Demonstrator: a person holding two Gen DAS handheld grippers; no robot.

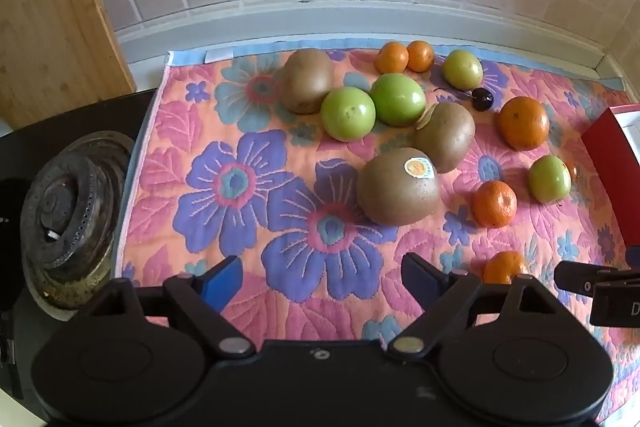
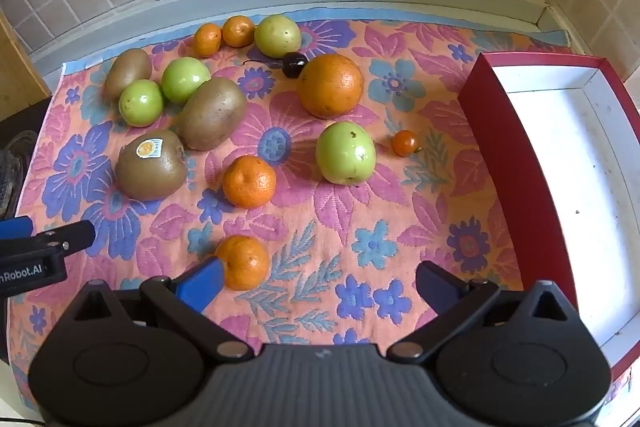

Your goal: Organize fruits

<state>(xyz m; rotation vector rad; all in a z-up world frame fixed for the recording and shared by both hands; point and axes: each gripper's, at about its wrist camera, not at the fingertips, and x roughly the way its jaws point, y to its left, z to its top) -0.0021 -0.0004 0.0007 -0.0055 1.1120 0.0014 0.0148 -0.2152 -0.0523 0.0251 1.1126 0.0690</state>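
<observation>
Presently both tools hang empty over the flowered quilted cloth (image 2: 360, 227). My right gripper (image 2: 320, 287) stands with its blue-padded fingers (image 2: 200, 283) spread wide, the left pad just beside a small round orange mandarin (image 2: 243, 261) near the cloth's front edge. My left gripper (image 1: 322, 275) is likewise wide apart, holding nothing, aimed at a brown fuzzy kiwi with an oval sticker (image 1: 398, 187) at mid-cloth.

Fruit lies scattered toward the cloth's back edge: two more kiwis, green round fruits, a large orange (image 2: 330, 85), further mandarins, a dark cherry (image 2: 294, 64) and a tiny red tomato (image 2: 405, 143). A red-walled, white-lined cardboard box (image 2: 520, 147) sits empty at the right edge.

Handling, in my judgement: the mandarin is light, soft-skinned and apt to roll; take it across its widest girth with gentle pressure. Kiwis bruise similarly.

Legible writing: "nRobot.AI" on the left tool's body, in the right view. The kiwi sticker is unreadable.
</observation>
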